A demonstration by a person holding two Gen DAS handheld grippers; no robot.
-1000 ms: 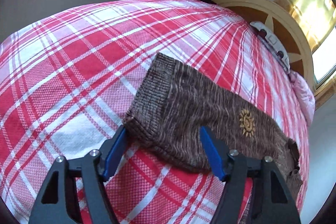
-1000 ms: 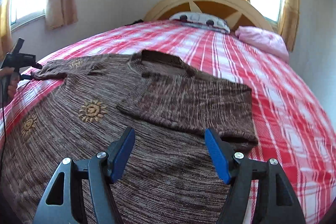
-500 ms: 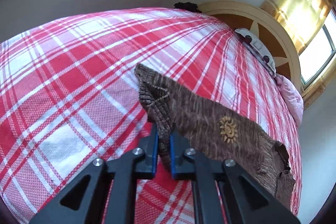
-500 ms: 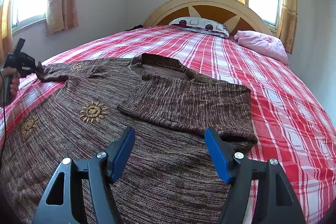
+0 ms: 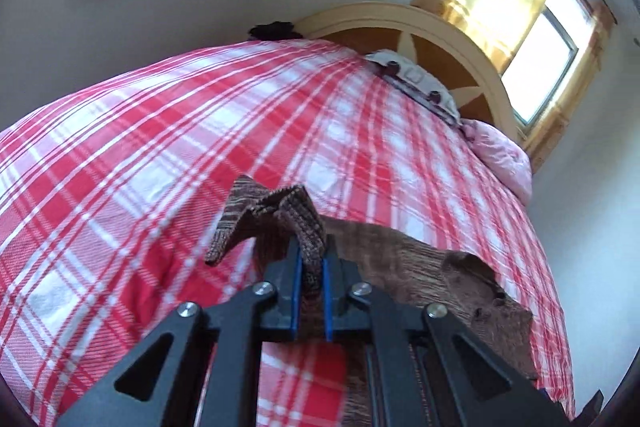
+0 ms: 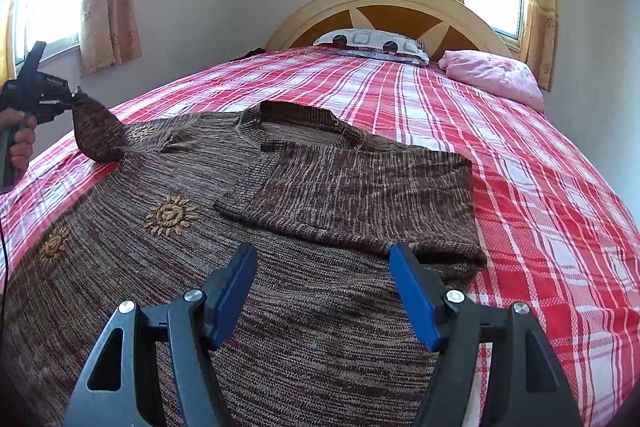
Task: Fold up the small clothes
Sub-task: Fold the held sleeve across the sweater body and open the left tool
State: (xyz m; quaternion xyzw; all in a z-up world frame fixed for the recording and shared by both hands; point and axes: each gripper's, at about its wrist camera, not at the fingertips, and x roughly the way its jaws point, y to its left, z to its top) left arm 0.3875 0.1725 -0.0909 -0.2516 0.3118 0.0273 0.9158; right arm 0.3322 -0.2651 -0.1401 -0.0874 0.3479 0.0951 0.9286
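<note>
Right wrist view, left edge of frame: left claw [image 6: 72, 98] in the person's hand [image 6: 18, 143], clenched on the cuff of the left sleeve [image 6: 100, 137]. Cuff is lifted clear of the bed [image 6: 540, 187]; sleeve slopes down from it, rightward in frame, to the shoulder.

Left wrist view, lower centre: same grip seen close. Blue pads [image 5: 296, 279] nearly together with ribbed knit bunched between them, loose cuff edge flopping toward the left of frame.

Centre of right wrist view: brown sweater [image 6: 168, 259] lies flat on the plaid bedspread, collar [image 6: 296, 119] toward the headboard [image 6: 392, 11] at upper centre, hem running under the bottom edge. Sun motifs on the chest, left of centre.

Right of centre: the other sleeve [image 6: 360, 195] is already folded across the body, its cuff end near mid-chest.

Bottom centre: right claw [image 6: 322, 291], released, jaws wide apart, hovering above the lower body, touching nothing that I can see.

Governing relation: the held sleeve's long axis runs from the left edge in toward the collar, and the free chest area lies to the right of the left claw. Judgement: the fold calls for carrying the cuff rightward across the body, toward the folded sleeve. Left claw is the one placed for it; right claw is nearer the hem.
</note>
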